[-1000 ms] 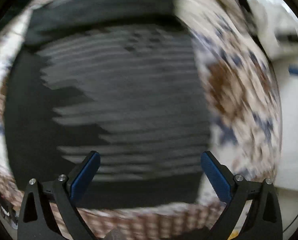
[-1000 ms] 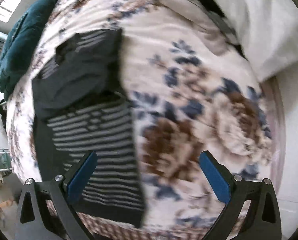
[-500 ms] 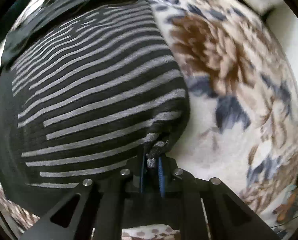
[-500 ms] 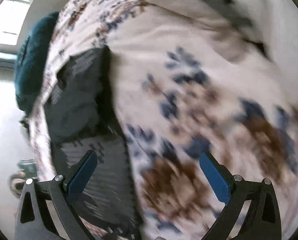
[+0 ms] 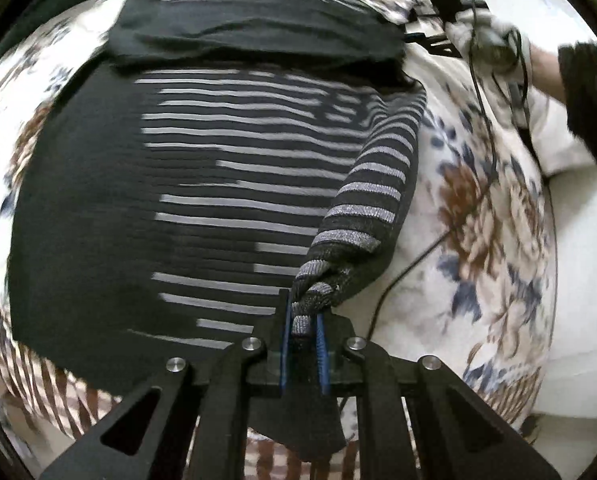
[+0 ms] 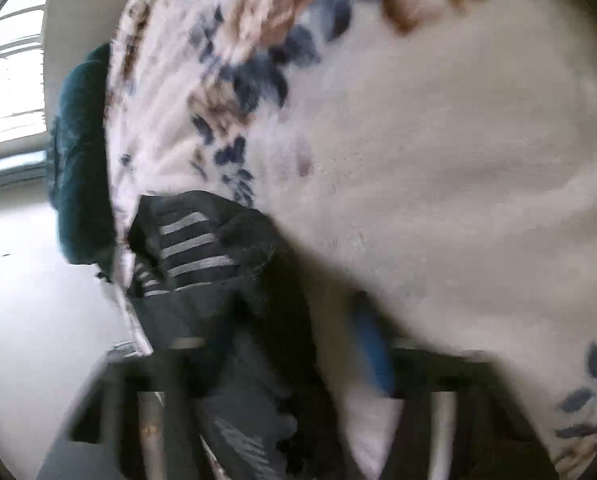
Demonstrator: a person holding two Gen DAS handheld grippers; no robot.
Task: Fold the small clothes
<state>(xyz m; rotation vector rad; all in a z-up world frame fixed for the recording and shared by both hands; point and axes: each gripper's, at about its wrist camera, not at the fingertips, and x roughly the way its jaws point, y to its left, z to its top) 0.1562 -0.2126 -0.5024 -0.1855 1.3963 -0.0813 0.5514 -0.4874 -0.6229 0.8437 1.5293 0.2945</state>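
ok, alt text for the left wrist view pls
The left gripper is shut on the corner of a black, grey-striped garment, lifting that edge off a floral bedspread. At top right a hand holds the right gripper at the garment's far corner.

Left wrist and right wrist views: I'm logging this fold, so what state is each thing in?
Striped garment: spread on floral blanket, right edge lifted.
Left tongs: shut on garment's edge.
Right tongs: blurred, shut; grip unclear.
Black cable: slack on blanket.
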